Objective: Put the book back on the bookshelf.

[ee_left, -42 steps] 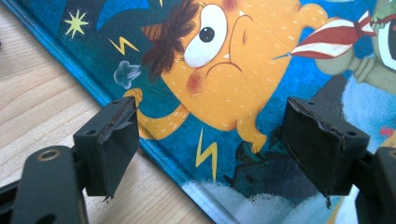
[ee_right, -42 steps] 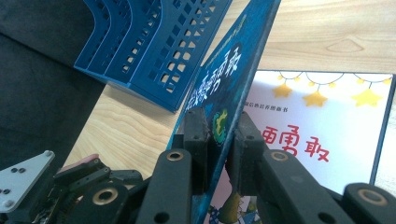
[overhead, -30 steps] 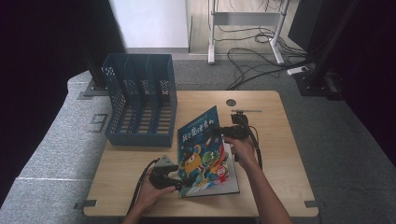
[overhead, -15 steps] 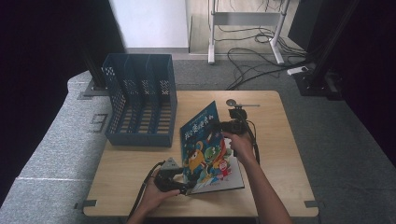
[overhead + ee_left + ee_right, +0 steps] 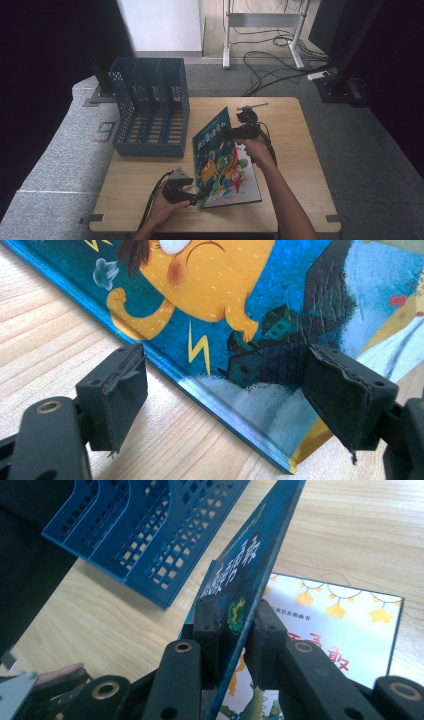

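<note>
- The top book (image 5: 216,150) is tilted up on its spine edge over a second book (image 5: 240,187) that lies flat on the table (image 5: 300,150); the pair sits at about 5 o'clock from the blue rack (image 5: 150,115), just beside it.
- The right gripper (image 5: 234,630) pinches the raised cover's free edge, its jaws narrow with the board between them and the pads on both faces; they have just been opening slightly. Judgement: ease no further, or the cover may slip and flop back.
- The left gripper (image 5: 220,390) stands wide open at the book's near corner, at 7 o'clock from it, holding nothing; one jaw is on the table side, the other over the cover.
- Judgement: to do the lift well, close the left jaws on that lower corner first, so the spine cannot slide along the wood.
- Then swing the book upright toward 10 o'clock, keeping the flat book undisturbed, and line it up with a rack slot.
</note>
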